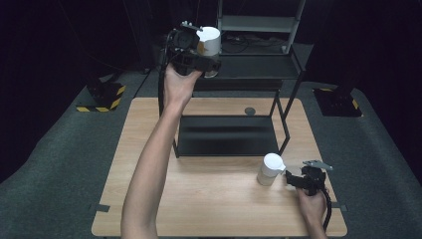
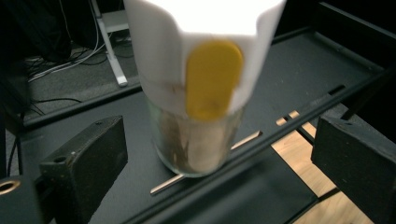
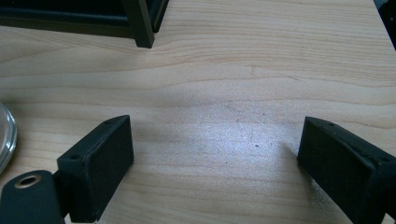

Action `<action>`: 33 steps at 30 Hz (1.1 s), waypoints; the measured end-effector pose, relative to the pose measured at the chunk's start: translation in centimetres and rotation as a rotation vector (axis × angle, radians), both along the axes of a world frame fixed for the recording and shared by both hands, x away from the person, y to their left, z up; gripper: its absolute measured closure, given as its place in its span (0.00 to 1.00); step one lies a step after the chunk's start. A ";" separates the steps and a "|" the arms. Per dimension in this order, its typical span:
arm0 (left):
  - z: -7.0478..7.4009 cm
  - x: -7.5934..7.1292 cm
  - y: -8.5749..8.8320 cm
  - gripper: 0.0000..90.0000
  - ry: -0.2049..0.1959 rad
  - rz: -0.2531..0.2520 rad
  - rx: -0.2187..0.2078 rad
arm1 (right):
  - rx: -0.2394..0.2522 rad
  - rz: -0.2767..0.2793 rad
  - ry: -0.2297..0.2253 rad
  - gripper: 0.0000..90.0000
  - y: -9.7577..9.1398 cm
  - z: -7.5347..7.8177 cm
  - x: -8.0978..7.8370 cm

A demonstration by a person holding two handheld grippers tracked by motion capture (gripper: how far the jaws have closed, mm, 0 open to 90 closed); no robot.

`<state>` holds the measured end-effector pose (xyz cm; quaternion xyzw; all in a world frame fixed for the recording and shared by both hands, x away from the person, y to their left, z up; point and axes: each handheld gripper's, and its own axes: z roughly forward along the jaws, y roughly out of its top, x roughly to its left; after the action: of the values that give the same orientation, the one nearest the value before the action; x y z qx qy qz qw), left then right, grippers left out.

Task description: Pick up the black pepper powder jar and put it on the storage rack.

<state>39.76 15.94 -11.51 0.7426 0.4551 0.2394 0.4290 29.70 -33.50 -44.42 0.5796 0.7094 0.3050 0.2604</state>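
A glass jar [image 1: 209,42] with a white lid and a yellow tab stands upright on the top shelf [image 1: 259,67] of a black rack. My left gripper [image 1: 208,60] is raised to that shelf, and its jaws stand open on either side of the jar [image 2: 205,93] without touching it. A second white-lidded jar [image 1: 271,169] stands on the wooden table [image 1: 214,209] at the front right. My right gripper [image 1: 291,178] rests just right of that jar, open with bare wood between its fingers [image 3: 98,163]. The jar's glass edge [image 3: 4,135] shows at the left of the right gripper view.
The rack's lower shelf [image 1: 226,134] sits on the table's far half, with a rack leg [image 3: 142,28] ahead of the right gripper. A small grey disc [image 1: 250,110] lies behind it. Striped stand bases [image 1: 102,97] flank the table on the floor.
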 end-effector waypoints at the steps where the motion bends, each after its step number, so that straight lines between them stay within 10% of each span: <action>1: -0.1 -0.2 0.1 0.05 0.000 -0.002 0.002 | 0.000 0.000 0.000 0.11 0.0 0.0 0.0; 33: -8.3 -5.4 3.1 0.05 -0.021 -0.042 -0.046 | -0.002 0.001 -0.002 0.11 0.0 0.0 0.0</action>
<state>34.37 19.09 -19.79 0.7394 0.4404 0.2273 0.4557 29.69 -33.51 -44.44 0.5785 0.7099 0.3050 0.2615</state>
